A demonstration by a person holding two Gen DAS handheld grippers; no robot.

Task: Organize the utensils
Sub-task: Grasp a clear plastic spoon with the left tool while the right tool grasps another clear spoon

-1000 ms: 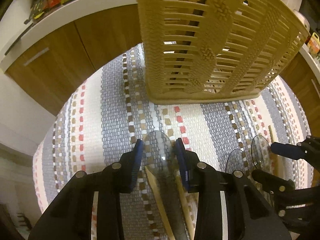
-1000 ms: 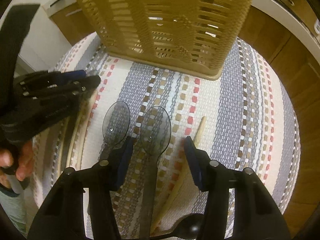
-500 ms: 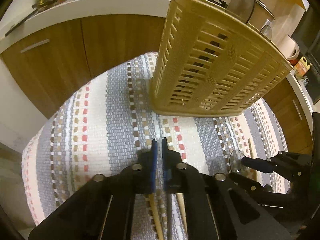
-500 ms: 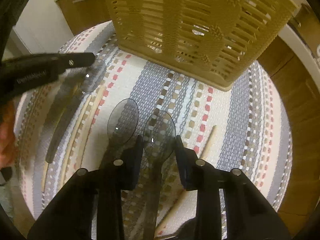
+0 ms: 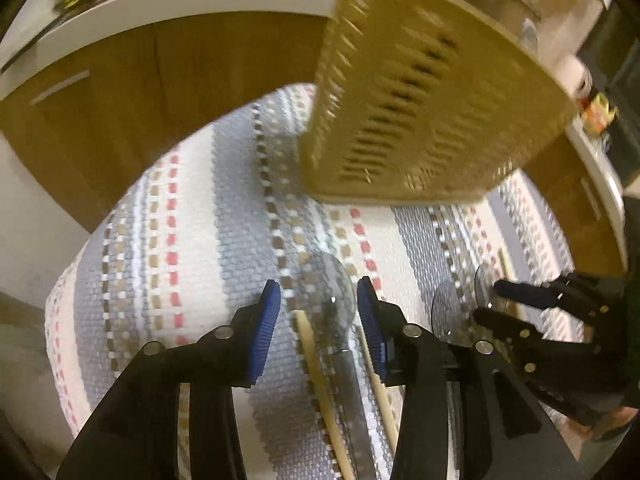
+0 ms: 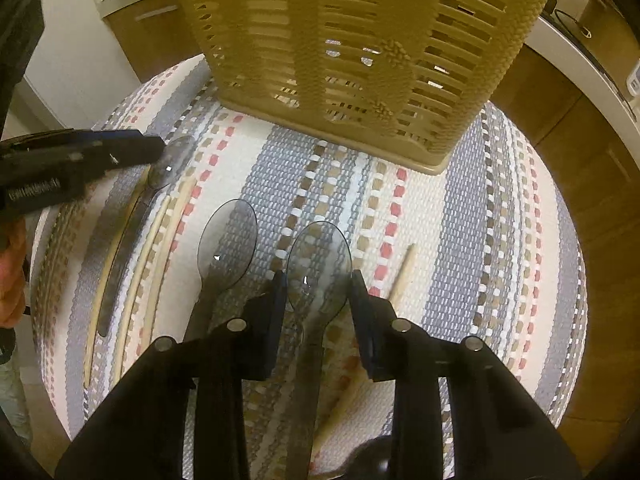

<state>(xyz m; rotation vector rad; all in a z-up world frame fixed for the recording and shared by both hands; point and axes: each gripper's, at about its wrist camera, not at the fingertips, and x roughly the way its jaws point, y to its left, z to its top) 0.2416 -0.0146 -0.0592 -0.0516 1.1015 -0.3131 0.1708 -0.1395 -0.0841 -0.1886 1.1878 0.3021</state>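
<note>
The utensils lay flat on a striped woven mat [image 6: 460, 240], handles toward the cameras, w/ a tan slotted basket [image 6: 360, 40] standing at the top of both frames. Basket was prob. where they were meant to go; its inside couldn't be seen.

Right gripper [image 6: 318, 300] pointed steeply down at lower centre of its frame, jaws part-way in and set either side of a clear grey spoon [image 6: 320, 264] right where bowl narrows to handle. Pads looked touching or v. nearly so; spoon lay on the mat, so I couldn't tell a firm clamp from a loose bracket. Neck is the sensible place to pinch: narrow, and it stops the bowl swinging. A second clear spoon [image 6: 228, 240] lay just beside, to the left, and a wooden chopstick [image 6: 404, 268] just to the right.

Left gripper [image 5: 316, 320], lower centre of its own frame, had jaws opening, pads clear of a third spoon [image 5: 332, 292] lying between them, w/ pale chopsticks [image 5: 308, 344] either side of its handle. Nothing gripped there. That view was motion-blurred. In the right view this gripper showed at mid left, over the same spoon.

Judgement: both spoons not yet lifted; basket close ahead of both tools.
</note>
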